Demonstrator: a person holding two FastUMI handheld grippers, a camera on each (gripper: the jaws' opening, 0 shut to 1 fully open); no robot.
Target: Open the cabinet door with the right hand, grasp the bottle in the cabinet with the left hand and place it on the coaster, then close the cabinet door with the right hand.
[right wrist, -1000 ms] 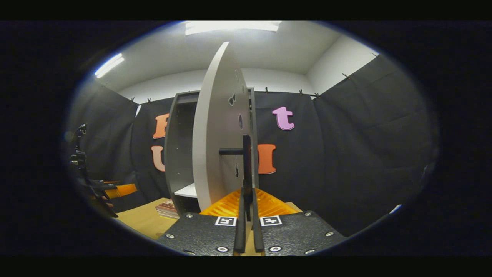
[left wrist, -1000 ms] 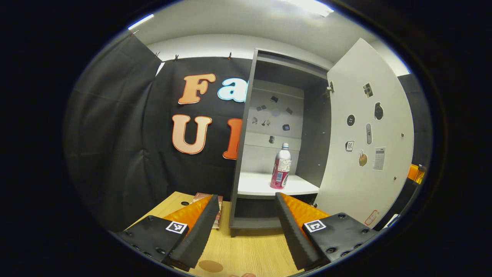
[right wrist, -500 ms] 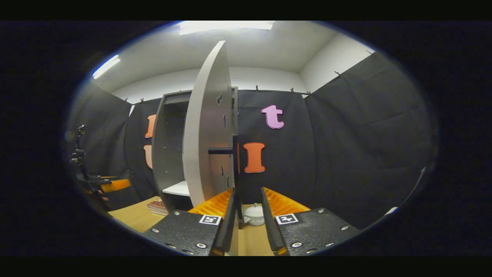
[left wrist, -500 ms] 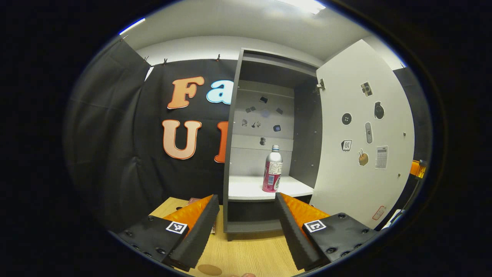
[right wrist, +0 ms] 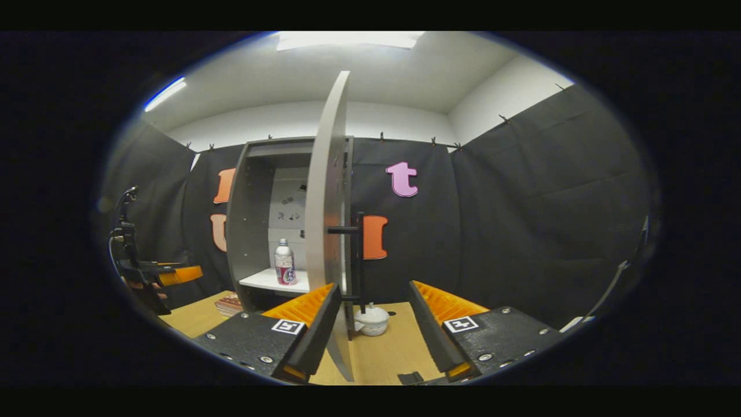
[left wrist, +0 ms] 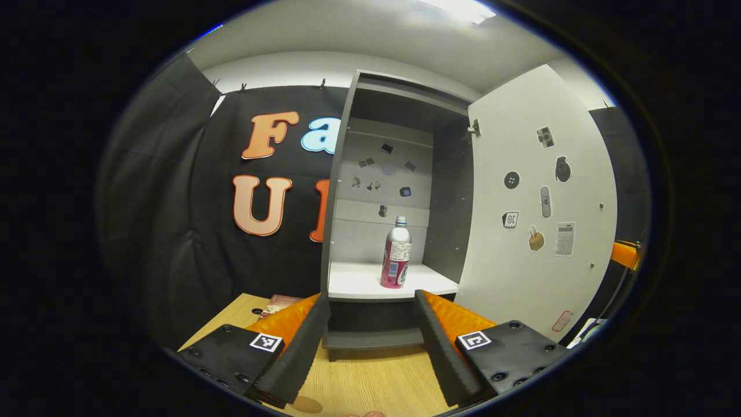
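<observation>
While both grippers gape empty, bottle upright on cabinet shelf, well ahead of left gripper.

My left gripper has ribbed orange plastic fingers faced with matt black foam, on black textured plates with small metal screws; my right gripper looks the same. The table is pale wood grain with a smooth finish. The cabinet has matt dark grey walls and a smooth white shelf. Its door is smooth matt white with a matt black handle. The bottle is shiny metal with a glossy pink label. The bowl looks like glazed white ceramic.
</observation>
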